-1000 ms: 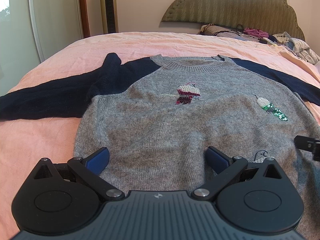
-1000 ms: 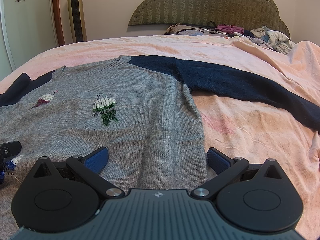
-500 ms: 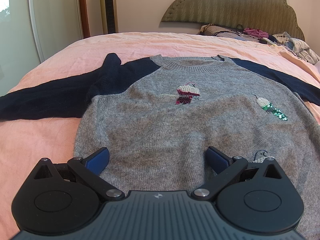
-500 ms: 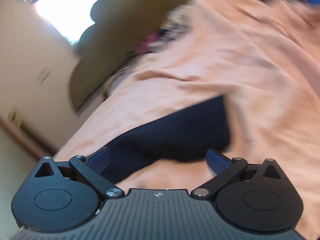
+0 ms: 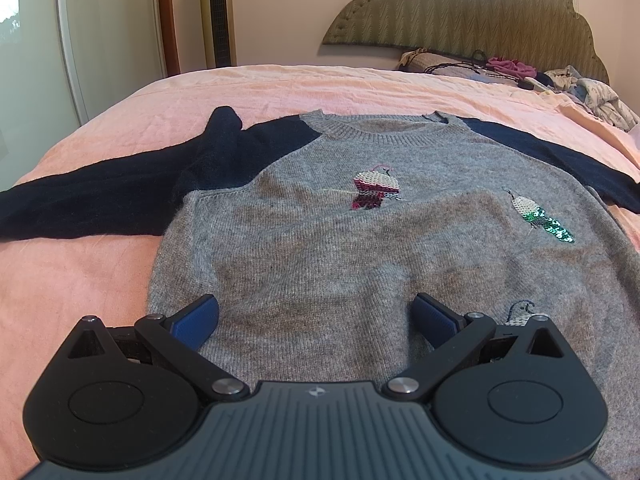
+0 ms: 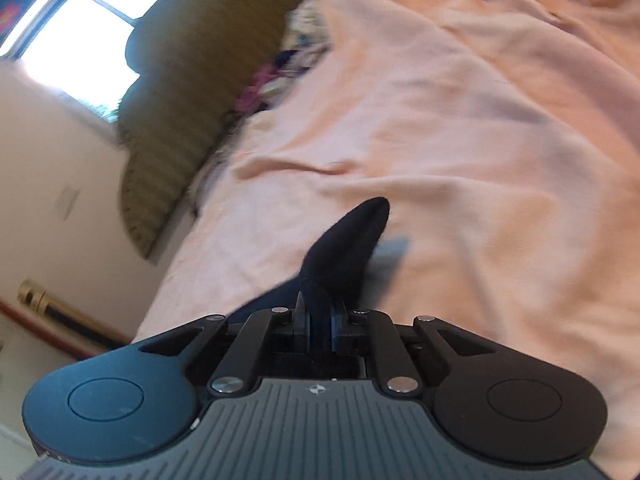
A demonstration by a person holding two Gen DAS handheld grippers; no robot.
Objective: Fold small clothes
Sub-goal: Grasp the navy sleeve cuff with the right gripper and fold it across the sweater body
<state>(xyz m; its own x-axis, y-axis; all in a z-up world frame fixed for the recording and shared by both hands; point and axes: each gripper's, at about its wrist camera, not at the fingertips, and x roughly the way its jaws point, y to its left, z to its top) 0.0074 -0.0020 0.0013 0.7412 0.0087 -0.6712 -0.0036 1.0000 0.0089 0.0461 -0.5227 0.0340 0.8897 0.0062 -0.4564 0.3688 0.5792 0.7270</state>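
Swung aside from the grey sweater [image 5: 360, 248], the right tongs [image 6: 320, 326] have just closed, pinching its navy sleeve [image 6: 344, 248]; the left tongs [image 5: 316, 316] hover spread.

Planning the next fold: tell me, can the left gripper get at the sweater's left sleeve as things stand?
Probably yes. The left gripper is open over the sweater, and the left sleeve lies flat on the bed with nothing on it or in between.
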